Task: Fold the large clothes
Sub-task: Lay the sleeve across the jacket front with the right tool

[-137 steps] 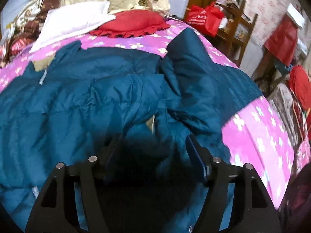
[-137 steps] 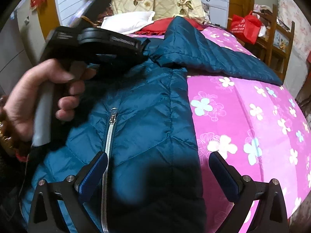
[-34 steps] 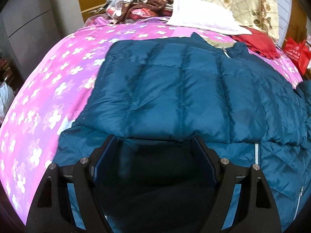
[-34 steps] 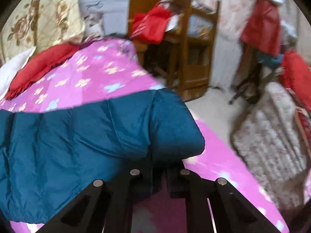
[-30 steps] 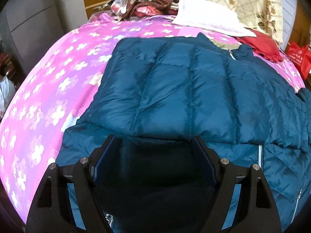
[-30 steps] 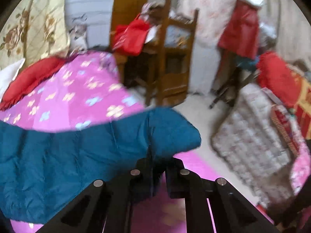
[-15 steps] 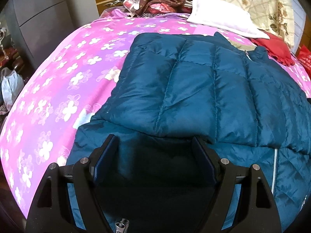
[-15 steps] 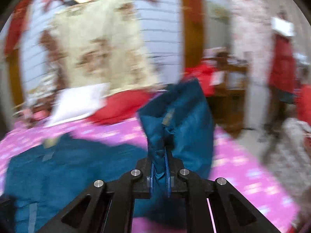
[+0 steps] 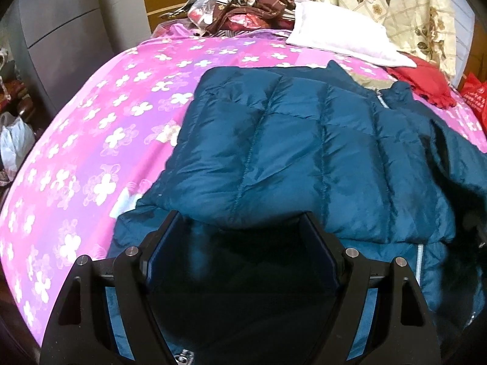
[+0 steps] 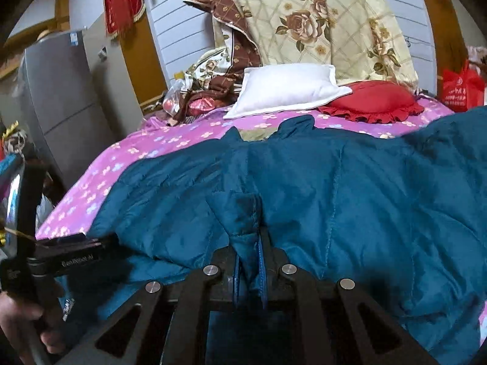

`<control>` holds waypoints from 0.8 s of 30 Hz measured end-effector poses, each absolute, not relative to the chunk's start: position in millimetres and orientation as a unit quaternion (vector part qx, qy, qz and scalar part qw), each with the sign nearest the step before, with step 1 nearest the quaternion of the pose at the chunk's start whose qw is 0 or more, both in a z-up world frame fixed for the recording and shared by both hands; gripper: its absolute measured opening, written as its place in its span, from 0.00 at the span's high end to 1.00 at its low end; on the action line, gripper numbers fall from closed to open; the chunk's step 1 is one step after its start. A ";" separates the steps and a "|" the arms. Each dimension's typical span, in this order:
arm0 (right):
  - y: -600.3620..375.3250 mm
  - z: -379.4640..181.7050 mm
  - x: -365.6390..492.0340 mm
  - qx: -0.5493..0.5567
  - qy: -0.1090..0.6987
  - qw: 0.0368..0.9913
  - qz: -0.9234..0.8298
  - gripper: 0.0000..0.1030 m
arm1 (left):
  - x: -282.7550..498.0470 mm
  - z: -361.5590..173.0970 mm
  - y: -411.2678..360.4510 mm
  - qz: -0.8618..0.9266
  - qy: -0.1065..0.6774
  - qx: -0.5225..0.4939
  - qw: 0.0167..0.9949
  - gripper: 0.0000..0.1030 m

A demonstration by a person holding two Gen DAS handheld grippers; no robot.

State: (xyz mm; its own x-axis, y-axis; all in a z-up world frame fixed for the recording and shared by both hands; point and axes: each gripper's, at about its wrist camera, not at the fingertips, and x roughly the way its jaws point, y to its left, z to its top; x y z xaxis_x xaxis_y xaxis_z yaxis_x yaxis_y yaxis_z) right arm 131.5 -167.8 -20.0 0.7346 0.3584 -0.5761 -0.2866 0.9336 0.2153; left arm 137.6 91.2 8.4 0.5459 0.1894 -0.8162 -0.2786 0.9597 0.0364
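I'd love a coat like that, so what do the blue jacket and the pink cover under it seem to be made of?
The blue jacket looks like slick synthetic shell, perhaps nylon, over puffy padding: it has a soft sheen and stitched quilt lines between bulging panels, with a silvery zip. The pink cover looks like thin, matte printed cloth, cotton or polyester, with white flowers; the weave is too fine to tell.

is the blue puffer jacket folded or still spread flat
Partly folded: one side of the jacket lies doubled over its front; the opening right gripper has a fold between its fingers.
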 end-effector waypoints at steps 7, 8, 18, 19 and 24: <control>-169.4 7.0 89.2 0.018 0.313 0.937 0.154 0.16 | 133.8 22.4 81.2 0.090 0.427 -0.056 0.898 0.23; -170.0 8.7 82.2 -0.001 0.327 0.936 0.130 0.16 | 132.6 24.7 78.0 0.080 0.421 -0.056 0.902 0.23; -240.1 -46.6 53.8 0.012 0.442 0.897 -0.015 0.07 | 135.8 40.5 -9.7 -0.099 0.427 -0.051 0.897 0.23; -244.1 -51.2 55.7 0.023 0.449 0.893 -0.011 0.04 | 138.6 44.7 -22.1 -0.114 0.422 -0.045 0.899 0.23; -248.8 -52.7 54.5 0.023 0.450 0.893 -0.008 0.00 | 167.9 47.2 -82.9 -0.182 0.429 -0.036 0.884 0.23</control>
State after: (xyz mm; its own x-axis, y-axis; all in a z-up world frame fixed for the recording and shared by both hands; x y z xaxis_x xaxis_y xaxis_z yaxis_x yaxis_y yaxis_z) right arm 54.5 -248.8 -52.7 0.5954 0.0057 -0.8034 0.0349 0.9989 0.0329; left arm 167.9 -82.9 47.2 0.5650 -0.3529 -0.7458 0.2903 0.9311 -0.2207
